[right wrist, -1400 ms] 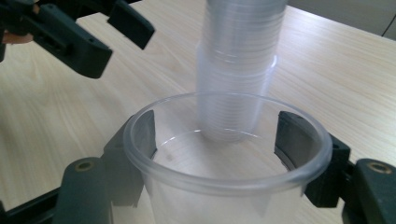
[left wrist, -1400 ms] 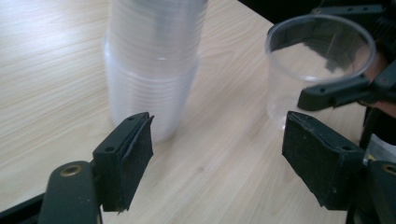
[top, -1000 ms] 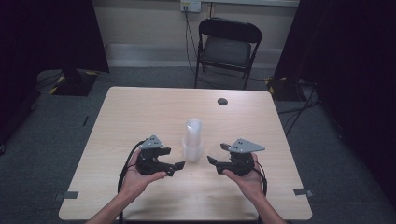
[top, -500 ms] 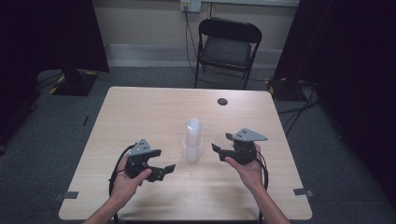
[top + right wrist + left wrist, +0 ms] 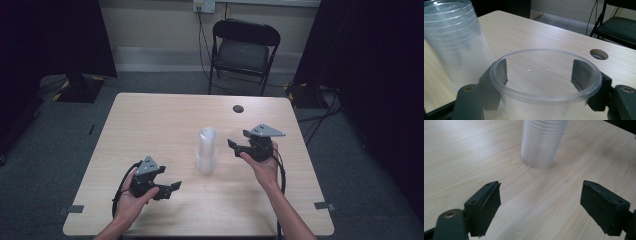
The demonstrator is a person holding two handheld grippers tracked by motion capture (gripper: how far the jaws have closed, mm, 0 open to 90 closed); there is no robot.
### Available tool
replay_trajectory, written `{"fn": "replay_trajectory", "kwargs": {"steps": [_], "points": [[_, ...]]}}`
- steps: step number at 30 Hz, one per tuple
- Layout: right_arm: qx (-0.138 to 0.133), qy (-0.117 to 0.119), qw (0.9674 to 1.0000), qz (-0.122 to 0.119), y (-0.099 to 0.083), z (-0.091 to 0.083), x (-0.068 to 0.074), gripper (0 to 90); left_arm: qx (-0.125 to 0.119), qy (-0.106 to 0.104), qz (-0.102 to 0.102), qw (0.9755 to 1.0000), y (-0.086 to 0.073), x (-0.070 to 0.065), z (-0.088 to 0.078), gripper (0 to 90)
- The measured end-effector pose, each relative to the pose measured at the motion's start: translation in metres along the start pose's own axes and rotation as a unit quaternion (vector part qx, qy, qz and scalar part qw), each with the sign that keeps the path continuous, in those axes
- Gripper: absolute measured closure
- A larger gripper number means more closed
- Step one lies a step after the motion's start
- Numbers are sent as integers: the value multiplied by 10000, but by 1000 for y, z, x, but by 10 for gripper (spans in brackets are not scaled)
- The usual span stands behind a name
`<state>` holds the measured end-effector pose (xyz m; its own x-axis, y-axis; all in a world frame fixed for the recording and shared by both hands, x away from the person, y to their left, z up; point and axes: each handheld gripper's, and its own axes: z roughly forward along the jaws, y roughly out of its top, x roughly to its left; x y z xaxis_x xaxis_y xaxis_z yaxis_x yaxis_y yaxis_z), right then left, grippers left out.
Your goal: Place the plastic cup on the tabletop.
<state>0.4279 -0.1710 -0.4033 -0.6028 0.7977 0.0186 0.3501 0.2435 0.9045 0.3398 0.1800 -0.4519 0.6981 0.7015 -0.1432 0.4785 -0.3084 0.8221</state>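
The left claw [image 5: 167, 188] sits low over the near left part of the tabletop [image 5: 150, 125], jaws spread wide with nothing between them; in the left gripper view bare wood shows between its pads and the stack [image 5: 541, 142] stands ahead, well apart from it. That stack [image 5: 206, 150] of clear plastic cups stands upright near the middle of the tabletop. Just to its right, the right claw [image 5: 235, 145] is clenched on a single clear cup [image 5: 546, 82]; in the right gripper view its pads press the cup's wall from outside on opposite sides just below the rim, mouth up, with the stack [image 5: 454, 45] close by.

The cup looks very light, thin-walled and springy, so a hard squeeze would likely oval or crack it, and the smooth plastic may slip. Holding just under the rolled rim, the stiffest part, seems the safest place. Nested cups tend to cling, so the stack's base probably needs steadying.
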Motion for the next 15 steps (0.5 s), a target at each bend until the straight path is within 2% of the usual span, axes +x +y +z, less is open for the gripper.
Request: {"fn": "replay_trajectory", "kwargs": {"steps": [15], "points": [[-3, -118, 9996, 274, 5, 28, -13, 288, 35, 49, 7, 10000, -6, 3, 0, 174]]}}
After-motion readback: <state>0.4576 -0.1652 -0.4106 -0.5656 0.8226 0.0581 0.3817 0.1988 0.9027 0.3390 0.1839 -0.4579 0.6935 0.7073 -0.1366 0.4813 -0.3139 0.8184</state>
